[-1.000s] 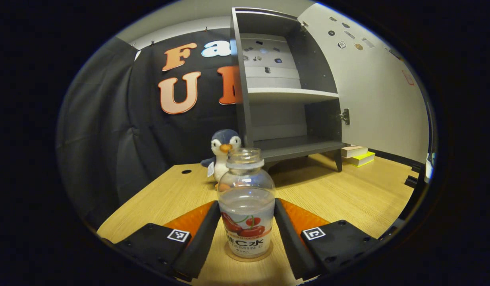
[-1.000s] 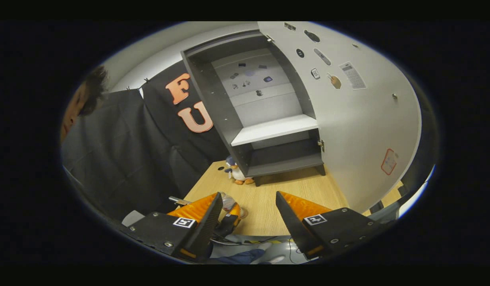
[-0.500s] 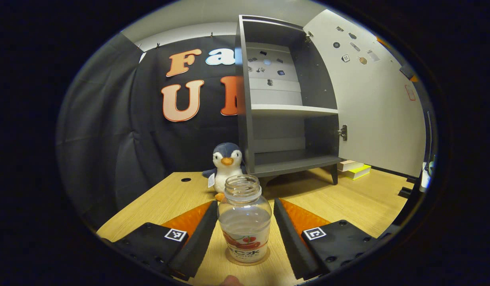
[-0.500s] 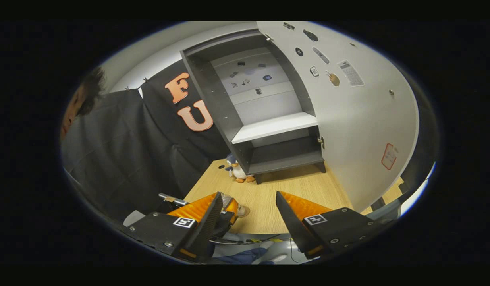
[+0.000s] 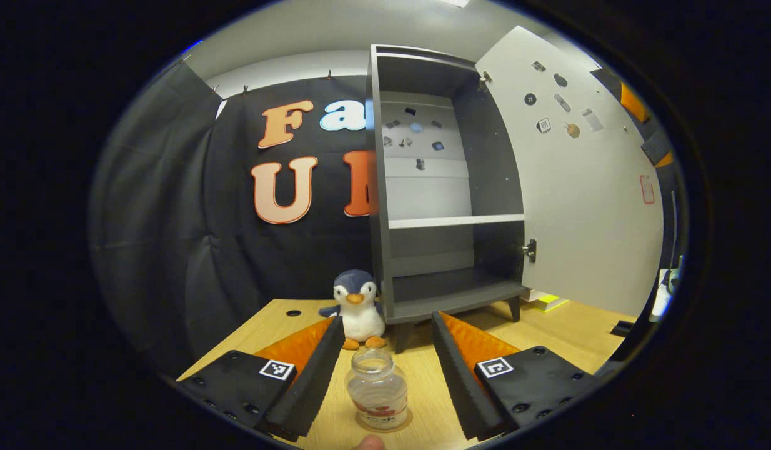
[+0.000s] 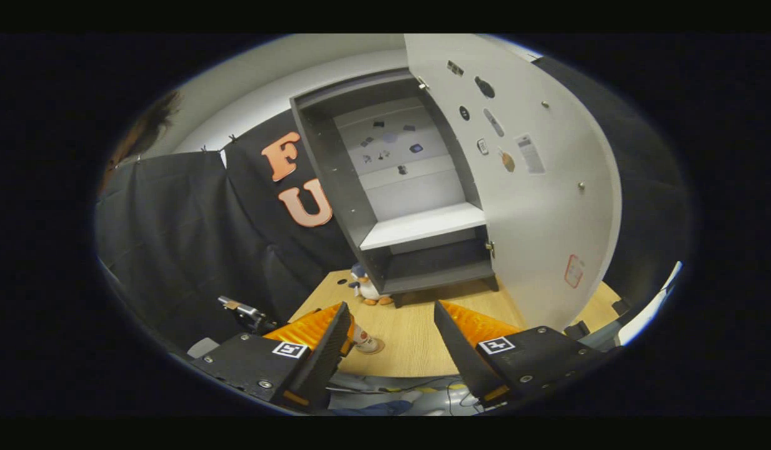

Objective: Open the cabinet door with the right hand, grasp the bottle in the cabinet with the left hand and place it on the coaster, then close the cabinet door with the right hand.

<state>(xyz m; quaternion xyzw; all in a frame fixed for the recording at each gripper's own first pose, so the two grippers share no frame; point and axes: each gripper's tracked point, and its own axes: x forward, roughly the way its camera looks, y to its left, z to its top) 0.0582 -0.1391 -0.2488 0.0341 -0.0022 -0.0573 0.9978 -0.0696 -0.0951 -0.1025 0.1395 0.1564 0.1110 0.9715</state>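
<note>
The clear capless bottle [image 5: 377, 400] with a cherry label stands upright on a round coaster [image 5: 403, 424] on the wooden table, low between the fingers of my left gripper [image 5: 383, 369], which is open and lifted clear of it. In the right gripper view the bottle [image 6: 362, 337] shows beside my open right gripper [image 6: 390, 347], which hovers near the table's front edge. The grey cabinet [image 5: 448, 187] stands with its white door [image 5: 585, 187] swung wide to the right; its shelves [image 6: 423, 226] are bare.
A plush penguin [image 5: 358, 309] sits at the cabinet's left front leg. Books [image 5: 542, 300] lie on the table behind the open door. A small hole [image 5: 293, 312] marks the table [image 6: 423, 331] at the back left. A person's hair [image 6: 142, 131] shows at upper left.
My left gripper has drawn back and up from the bottle, which now stands free on the coaster. The right gripper has shifted back a little; the door stays open.
</note>
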